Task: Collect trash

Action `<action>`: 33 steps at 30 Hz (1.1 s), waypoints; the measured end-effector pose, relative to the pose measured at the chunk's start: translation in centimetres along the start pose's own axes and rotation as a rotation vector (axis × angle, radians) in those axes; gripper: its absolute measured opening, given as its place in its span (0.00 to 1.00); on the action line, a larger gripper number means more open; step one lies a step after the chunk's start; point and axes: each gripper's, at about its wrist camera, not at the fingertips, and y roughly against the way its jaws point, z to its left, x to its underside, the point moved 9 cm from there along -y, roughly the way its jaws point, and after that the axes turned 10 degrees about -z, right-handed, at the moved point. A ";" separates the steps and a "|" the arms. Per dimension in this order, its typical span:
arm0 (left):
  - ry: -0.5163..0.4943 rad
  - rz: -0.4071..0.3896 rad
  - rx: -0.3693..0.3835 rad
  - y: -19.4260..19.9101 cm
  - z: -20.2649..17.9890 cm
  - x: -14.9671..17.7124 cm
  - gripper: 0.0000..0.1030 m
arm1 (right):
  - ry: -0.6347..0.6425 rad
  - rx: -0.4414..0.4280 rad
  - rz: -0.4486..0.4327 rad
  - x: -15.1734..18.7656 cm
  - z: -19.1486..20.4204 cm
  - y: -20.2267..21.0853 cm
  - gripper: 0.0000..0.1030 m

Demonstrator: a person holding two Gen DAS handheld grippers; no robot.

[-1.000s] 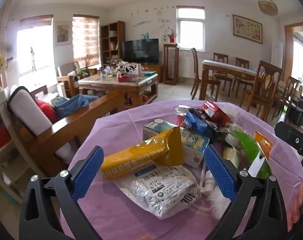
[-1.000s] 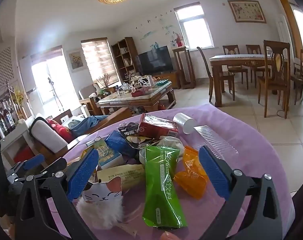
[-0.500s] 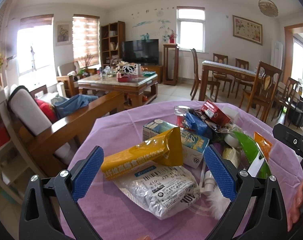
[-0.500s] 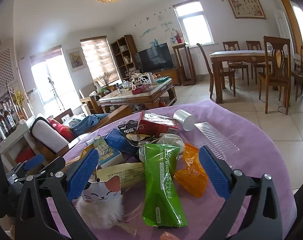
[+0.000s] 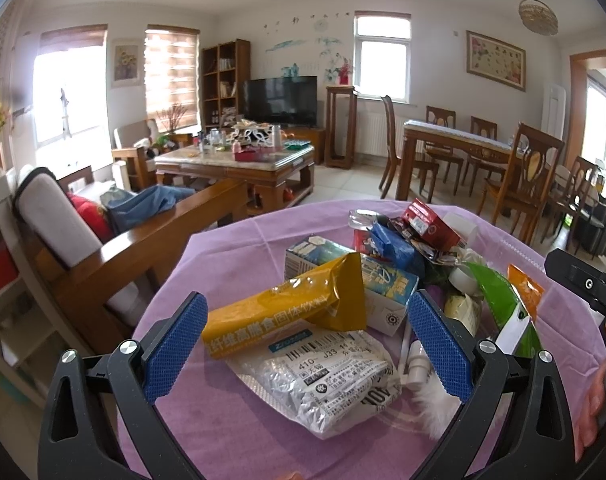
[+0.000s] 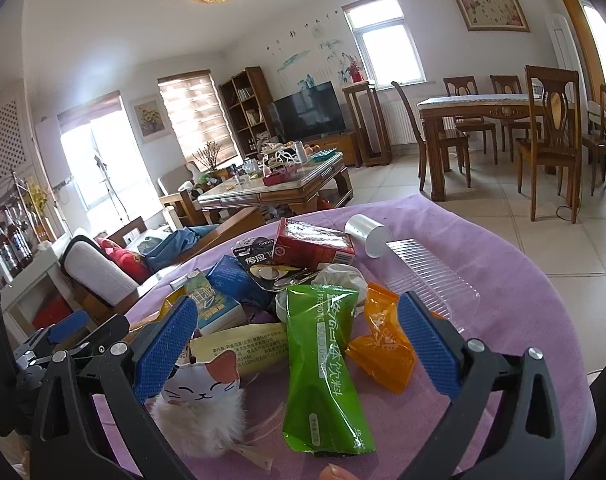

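Observation:
A pile of trash lies on a round table with a purple cloth [image 5: 231,252]. My left gripper [image 5: 307,350] is open, its jaws either side of a yellow packet [image 5: 287,312] and a silver foil bag [image 5: 327,376]. A blue-white carton [image 5: 367,276] and a red box [image 5: 431,220] lie behind. My right gripper [image 6: 295,346] is open, its jaws either side of a green drink pouch [image 6: 323,364], with an orange pouch [image 6: 383,344] and a white cat toy [image 6: 201,404] beside it.
A clear plastic tray [image 6: 427,276] and a white cup [image 6: 367,234] lie at the table's far right. A wooden sofa [image 5: 103,248] stands left of the table, a coffee table [image 5: 239,164] beyond, dining chairs [image 5: 519,184] to the right.
The right gripper has tilted slightly, so its view shifted a little. The left gripper has barely moved. Both stay open.

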 end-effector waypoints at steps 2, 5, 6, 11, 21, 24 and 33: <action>0.000 0.001 0.000 0.1 -0.1 0.1 0.96 | 0.000 0.000 0.000 0.0 0.0 0.0 0.96; 0.002 0.000 -0.001 -0.1 0.1 0.0 0.96 | 0.000 0.000 0.000 0.0 0.0 0.0 0.96; 0.002 0.000 -0.001 0.0 0.1 0.0 0.96 | 0.000 0.000 0.000 0.0 0.0 0.0 0.96; 0.001 0.000 -0.002 0.3 -0.4 0.1 0.96 | -0.002 0.000 0.001 0.0 0.0 0.0 0.96; 0.005 0.004 0.000 0.2 -0.1 0.1 0.96 | -0.003 0.000 0.001 0.0 0.0 0.0 0.96; 0.005 0.003 0.001 -0.1 0.3 -0.1 0.96 | -0.004 0.000 0.002 -0.1 -0.1 0.0 0.96; 0.007 0.005 0.001 -0.1 0.3 -0.1 0.96 | -0.006 0.000 0.002 -0.1 -0.1 0.0 0.96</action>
